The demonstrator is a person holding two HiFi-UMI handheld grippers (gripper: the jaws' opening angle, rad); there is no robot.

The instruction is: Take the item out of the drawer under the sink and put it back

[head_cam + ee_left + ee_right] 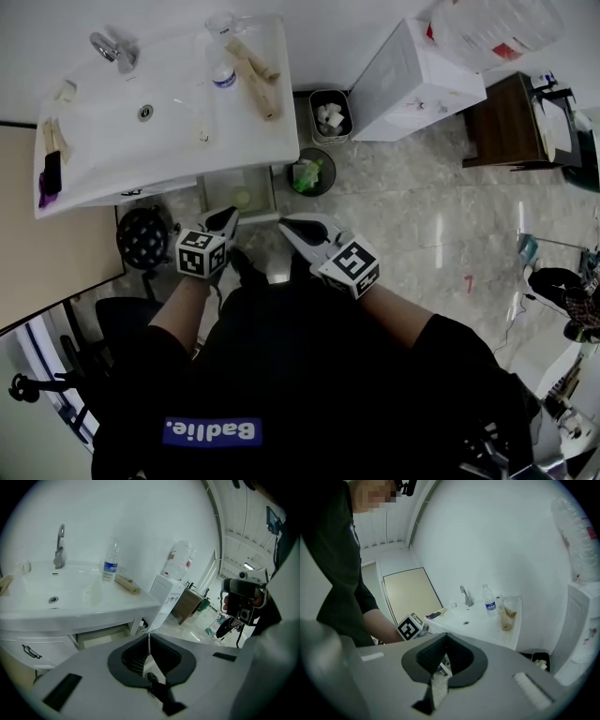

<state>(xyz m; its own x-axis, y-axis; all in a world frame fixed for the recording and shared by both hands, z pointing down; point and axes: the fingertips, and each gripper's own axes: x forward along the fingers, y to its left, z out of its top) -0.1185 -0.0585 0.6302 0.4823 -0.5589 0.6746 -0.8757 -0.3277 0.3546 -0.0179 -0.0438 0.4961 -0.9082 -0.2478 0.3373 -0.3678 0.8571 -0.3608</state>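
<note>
You hold the left claw [229, 217] and the right claw [285, 224] closed and empty just short of the open drawer [223, 186] at 12 o'clock under the sink [178, 141], because the pale item [242, 197] inside awaits pickup.

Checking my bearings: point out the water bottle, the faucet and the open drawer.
water bottle [109, 567], left gripper view, on its blue label
faucet [59, 550], left gripper view, on its upright neck
open drawer [255, 186], head view, on its bare floor
</note>
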